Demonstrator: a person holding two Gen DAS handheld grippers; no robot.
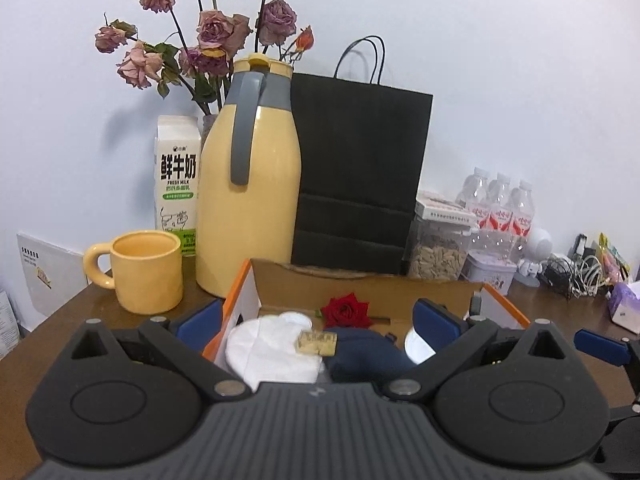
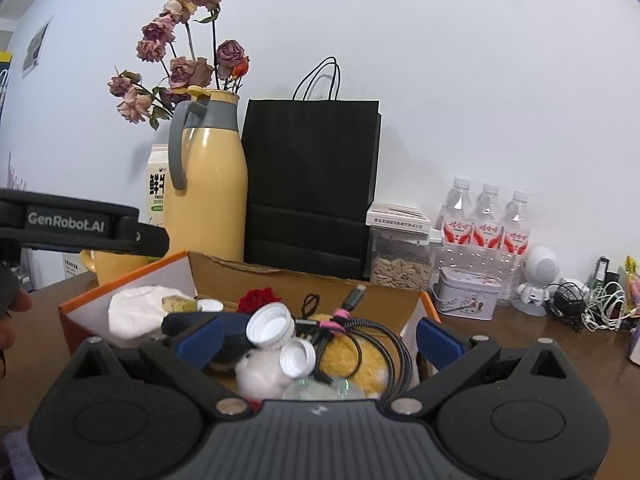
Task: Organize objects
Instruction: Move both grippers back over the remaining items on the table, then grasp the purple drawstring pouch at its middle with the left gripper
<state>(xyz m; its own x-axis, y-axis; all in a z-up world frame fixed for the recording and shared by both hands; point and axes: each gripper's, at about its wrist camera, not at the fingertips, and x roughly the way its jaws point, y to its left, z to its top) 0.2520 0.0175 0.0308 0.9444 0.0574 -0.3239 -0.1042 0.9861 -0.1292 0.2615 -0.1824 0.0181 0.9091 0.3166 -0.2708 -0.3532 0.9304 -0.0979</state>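
Cluttered cardboard box [image 2: 304, 276] before open-jawed right gripper [image 2: 316, 338]

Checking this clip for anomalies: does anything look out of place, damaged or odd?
The open cardboard box holds a jumble: a cork on a white cloth, a red rose head, loose white bottle caps and a coiled braided cable. The box's back edge looks torn. Nothing spilled.

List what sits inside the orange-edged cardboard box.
Inside the cardboard box: white cloth, cork, red rose, white bottle caps, braided cable, yellow plush. Lower layers are hidden.
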